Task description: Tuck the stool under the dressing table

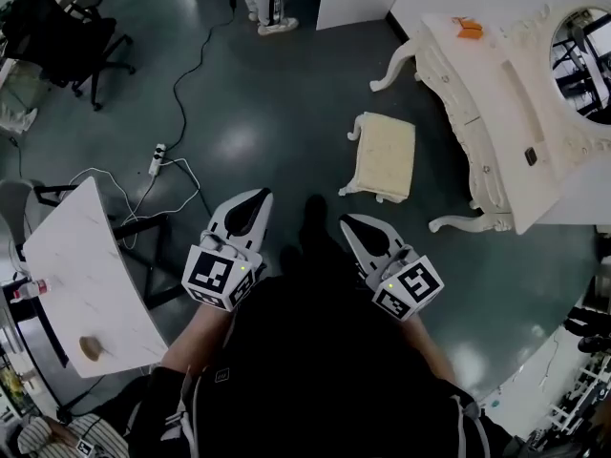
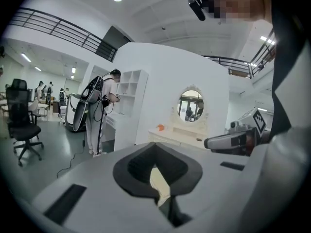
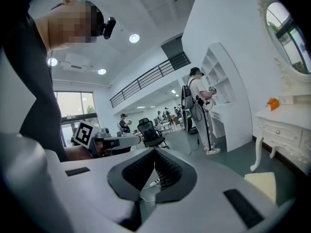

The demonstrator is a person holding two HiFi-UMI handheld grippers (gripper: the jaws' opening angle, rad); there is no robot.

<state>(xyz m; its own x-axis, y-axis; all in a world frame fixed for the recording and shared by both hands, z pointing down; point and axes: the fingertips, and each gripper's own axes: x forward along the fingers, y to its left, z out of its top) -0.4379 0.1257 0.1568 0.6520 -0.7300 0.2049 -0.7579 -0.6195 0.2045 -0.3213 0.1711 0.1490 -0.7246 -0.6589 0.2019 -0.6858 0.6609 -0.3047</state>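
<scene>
Evidently the approach step: I held the left tongs [image 1: 256,198] and right tongs [image 1: 351,223] pressed together, empty, at lower centre. The stool [image 1: 385,156] stood above them, not yet under the dressing table [image 1: 496,74] at upper right. Next, I judged, I had to reach the stool's near edge.

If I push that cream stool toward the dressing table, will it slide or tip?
The stool looks rigid and low, so it probably won't flex. Its short splayed legs on the glossy floor suggest it slides; pushed low, tipping seems unlikely.
</scene>
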